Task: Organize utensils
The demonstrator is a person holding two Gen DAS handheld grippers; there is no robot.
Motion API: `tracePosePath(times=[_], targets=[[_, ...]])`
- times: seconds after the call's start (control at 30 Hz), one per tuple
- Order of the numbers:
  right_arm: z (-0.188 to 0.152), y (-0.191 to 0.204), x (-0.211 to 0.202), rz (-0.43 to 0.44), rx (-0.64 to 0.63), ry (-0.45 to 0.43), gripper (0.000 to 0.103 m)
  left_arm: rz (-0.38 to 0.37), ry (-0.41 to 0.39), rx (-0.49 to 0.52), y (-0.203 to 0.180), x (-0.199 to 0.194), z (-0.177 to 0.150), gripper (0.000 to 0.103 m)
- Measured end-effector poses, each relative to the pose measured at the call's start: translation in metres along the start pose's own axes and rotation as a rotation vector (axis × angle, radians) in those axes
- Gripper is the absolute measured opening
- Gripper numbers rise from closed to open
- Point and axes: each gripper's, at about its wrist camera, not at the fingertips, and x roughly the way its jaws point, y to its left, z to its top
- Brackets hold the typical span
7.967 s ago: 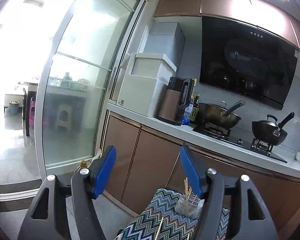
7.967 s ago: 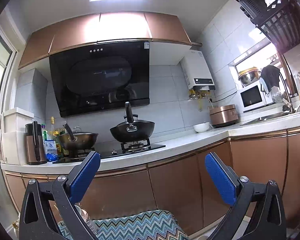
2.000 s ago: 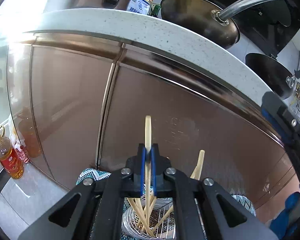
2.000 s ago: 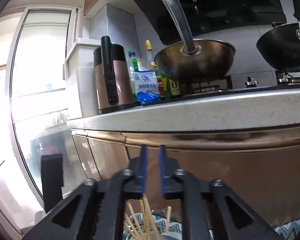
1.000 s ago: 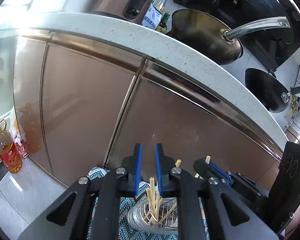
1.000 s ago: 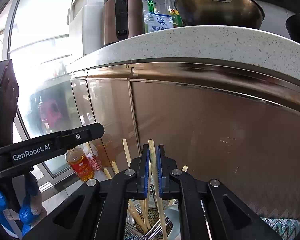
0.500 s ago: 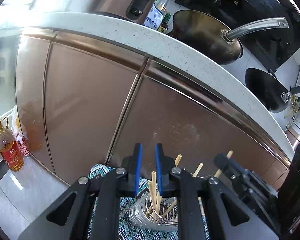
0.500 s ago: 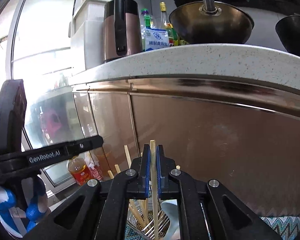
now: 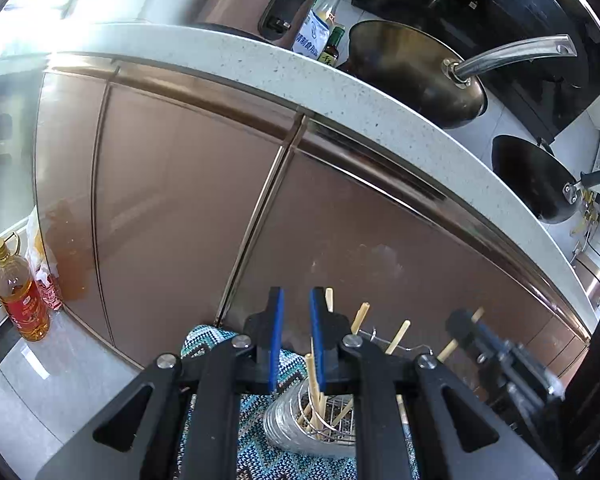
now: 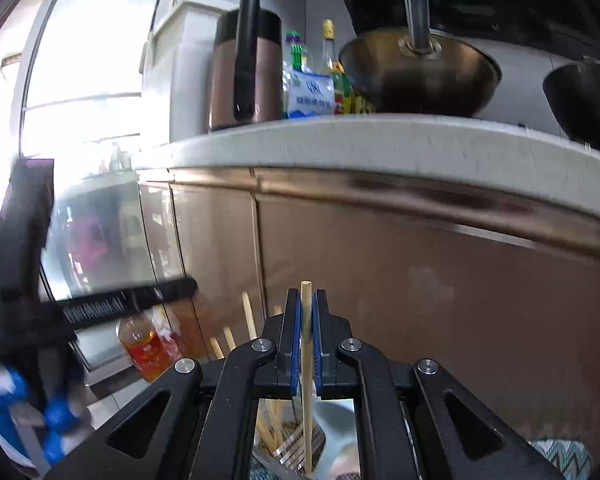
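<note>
A round metal utensil holder (image 9: 288,424) stands on a zigzag-patterned cloth (image 9: 256,452) and holds several wooden chopsticks (image 9: 314,392). My left gripper (image 9: 296,312) hangs just above the holder with a narrow gap between its blue pads and nothing in it. My right gripper (image 10: 306,312) is shut on one wooden chopstick (image 10: 307,380), held upright with its lower end down in the holder (image 10: 296,452). The right gripper shows blurred at the right of the left wrist view (image 9: 500,356).
Brown cabinet doors (image 9: 180,208) rise close behind under a white speckled counter (image 9: 340,92). On it are a wok (image 9: 416,76), a black pan (image 9: 536,180), bottles (image 9: 324,36) and a kettle (image 10: 244,72). An oil bottle (image 9: 20,292) stands on the floor at left.
My right gripper has lifted a little with the chopstick in it and its view is blurred by motion. My left gripper has barely moved and stays empty, after releasing its chopstick into the holder.
</note>
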Motion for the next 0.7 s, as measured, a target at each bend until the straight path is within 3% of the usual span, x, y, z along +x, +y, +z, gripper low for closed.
tracePosePath(times=[0.03,0.07,0.13,0.3,0.43,0.6,0.7], targets=[[-0.003,-0.001,-0.002,-0.005,0.007,0.000,0.011,0.001,-0.001,0.001,0.000,-0.001,0.000,0.013],[-0.004,-0.003,-0.004,-0.010,0.011,-0.003,0.024,0.001,-0.002,0.001,0.000,-0.002,0.000,0.013],[-0.004,-0.005,-0.010,-0.019,0.024,-0.015,0.035,0.002,-0.001,0.002,-0.001,-0.005,0.000,0.013],[0.001,-0.009,-0.035,-0.054,0.057,-0.040,0.040,0.024,-0.006,0.030,-0.008,-0.017,-0.001,0.013],[0.000,-0.012,-0.058,-0.103,0.086,-0.045,0.049,0.071,-0.036,0.082,-0.021,-0.036,-0.004,0.034],[-0.009,-0.016,-0.092,-0.195,0.115,-0.028,0.058,0.105,-0.063,0.162,-0.041,-0.066,-0.013,0.037],[-0.020,-0.019,-0.119,-0.246,0.138,-0.022,0.067,0.132,-0.090,0.210,-0.054,-0.090,-0.024,0.051]])
